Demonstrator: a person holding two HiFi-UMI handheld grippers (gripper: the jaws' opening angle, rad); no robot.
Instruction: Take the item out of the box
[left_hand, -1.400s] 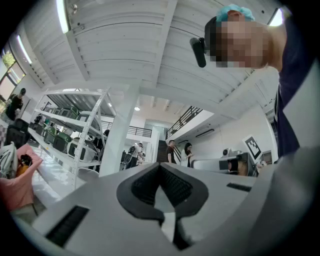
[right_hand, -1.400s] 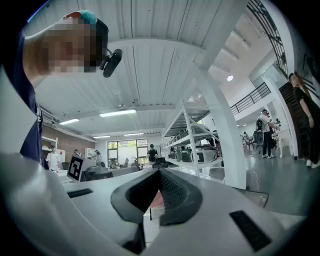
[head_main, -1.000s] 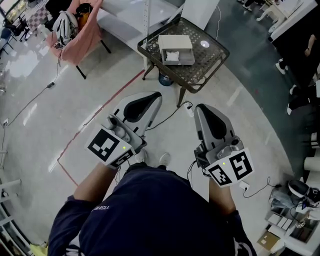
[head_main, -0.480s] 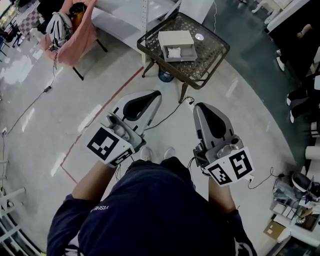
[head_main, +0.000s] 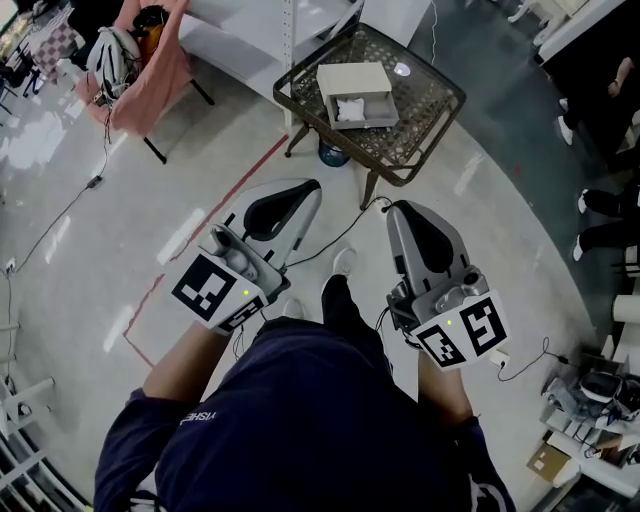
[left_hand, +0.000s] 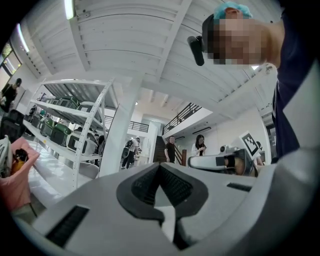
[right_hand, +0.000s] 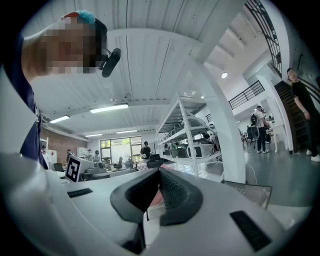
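Item: we see a small white thing (head_main: 351, 110) lying inside the box, at its open side; we cannot tell what it is.
Box: the pale box (head_main: 352, 78) stands on the table, its open side turned toward us, nothing touching it.
Table: a dark wire-mesh table (head_main: 432, 118) stands well ahead of us on the floor; a small round disc (head_main: 403, 70) lies on it near the box.
Left gripper: we hold the left gripper (head_main: 305, 192) low in front of our body, well apart from the table; its jaws are pressed together with nothing between them.
Right gripper: we hold the right gripper (head_main: 402, 212) beside the left one, pointing the same way; its jaws are likewise closed on nothing.
Floor: a red tape line (head_main: 205, 225) runs across the pale floor to the left gripper's side, and a dark cable (head_main: 345, 228) trails between the grippers and the table.
Far left: a pink-draped stand (head_main: 150, 70) carries a white helmet (head_main: 105, 50).
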